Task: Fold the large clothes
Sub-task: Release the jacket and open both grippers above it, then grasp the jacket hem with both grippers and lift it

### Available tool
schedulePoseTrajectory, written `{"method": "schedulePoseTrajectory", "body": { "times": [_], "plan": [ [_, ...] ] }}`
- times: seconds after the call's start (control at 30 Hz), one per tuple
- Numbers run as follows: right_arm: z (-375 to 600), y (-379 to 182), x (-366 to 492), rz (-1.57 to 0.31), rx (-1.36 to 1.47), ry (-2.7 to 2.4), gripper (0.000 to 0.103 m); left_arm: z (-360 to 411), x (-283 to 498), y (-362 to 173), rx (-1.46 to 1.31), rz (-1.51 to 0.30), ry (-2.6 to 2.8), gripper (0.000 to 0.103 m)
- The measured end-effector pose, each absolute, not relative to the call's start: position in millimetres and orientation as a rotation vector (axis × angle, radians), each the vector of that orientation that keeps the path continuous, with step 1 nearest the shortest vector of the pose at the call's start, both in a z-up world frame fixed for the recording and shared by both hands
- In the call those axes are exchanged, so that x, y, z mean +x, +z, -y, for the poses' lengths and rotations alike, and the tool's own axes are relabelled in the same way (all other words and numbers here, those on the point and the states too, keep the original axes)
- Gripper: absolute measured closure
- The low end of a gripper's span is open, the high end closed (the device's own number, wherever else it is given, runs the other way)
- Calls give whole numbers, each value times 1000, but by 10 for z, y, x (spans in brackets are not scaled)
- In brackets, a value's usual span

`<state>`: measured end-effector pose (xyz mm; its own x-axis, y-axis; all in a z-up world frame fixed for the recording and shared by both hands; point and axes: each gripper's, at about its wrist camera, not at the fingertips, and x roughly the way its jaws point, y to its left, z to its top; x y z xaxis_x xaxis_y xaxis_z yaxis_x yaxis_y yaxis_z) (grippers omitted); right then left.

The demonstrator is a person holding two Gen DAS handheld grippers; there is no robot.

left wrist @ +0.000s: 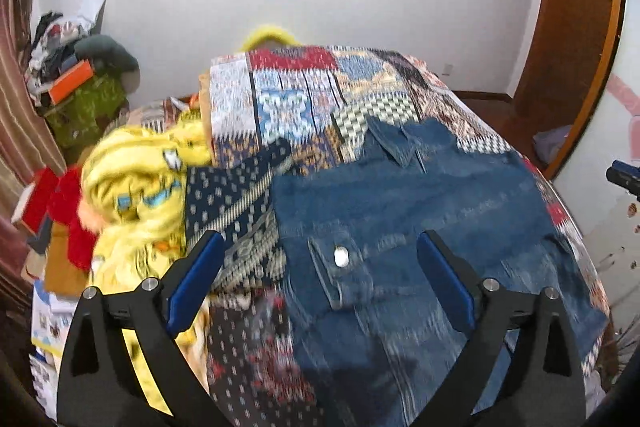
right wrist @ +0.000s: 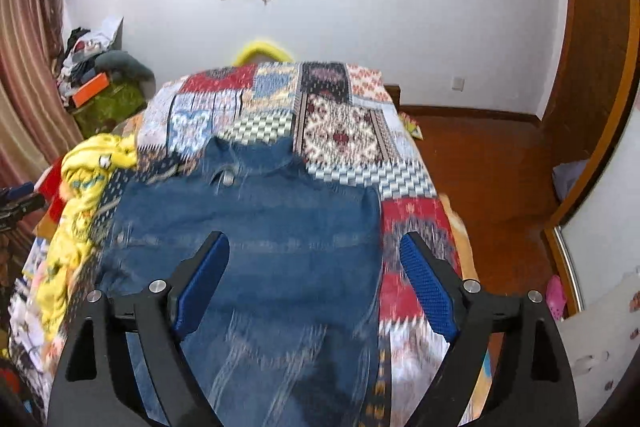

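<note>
**Two tools spread above a denim jacket lying flat on the bed**

Two tools hang over the bed (right wrist: 352, 135), both angled down at it, and neither holds anything. The left tool (left wrist: 320, 247) has its blue pads spread wide, with nothing between them but the view of the cloth well below. The right tool (right wrist: 314, 247) stands the same way, pads apart and bare. No cloth touches either one.

The jacket (right wrist: 256, 227) lies below and ahead of both tools, spread on the patchwork bedcover. From the right tool it sits straight ahead and slightly to the left, collar (right wrist: 228, 163) at the far end, body running back under the tool. From the left tool it sits ahead and to the right, with a chest pocket and its metal snap (left wrist: 341, 255) just beyond the fingertips. The outline looks roughly rectangular, with straight side edges, and no sleeve sticks out to either side, which suggests the sleeves are already turned in; the blur makes this uncertain. Its near end is hidden under the tools in both views.

Judged from this, the task looks partway through: the jacket is laid out and narrowed, but it is still long, so a fold of the hem up toward the collar probably remains. A crumpled yellow blanket (left wrist: 136, 187) lies to the left of the left tool, beside the jacket and clear of it; whether it also counts as work to be done cannot be told.
</note>
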<state>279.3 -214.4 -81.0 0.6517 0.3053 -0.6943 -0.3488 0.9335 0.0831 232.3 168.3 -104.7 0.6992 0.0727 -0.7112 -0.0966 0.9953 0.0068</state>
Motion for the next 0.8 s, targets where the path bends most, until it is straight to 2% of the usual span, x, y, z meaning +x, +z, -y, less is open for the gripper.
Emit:
{"method": "schedulePoseTrajectory", "body": {
  "times": [0.5,0.7,0.8],
  "plan": [
    [2670,-1786,2038,-1071,78,290,18,-1866,1459,-2395,-387,-1064,85,6],
    [2737,-1981,1894,-1124,138,290,18,-1802,1236,-2856,-570,-1140,38,6],
    [2736,-2062,1855,-1139,161,321,18,-1773,1176,-2987,-659,-1157,-1,13]
  ]
}}
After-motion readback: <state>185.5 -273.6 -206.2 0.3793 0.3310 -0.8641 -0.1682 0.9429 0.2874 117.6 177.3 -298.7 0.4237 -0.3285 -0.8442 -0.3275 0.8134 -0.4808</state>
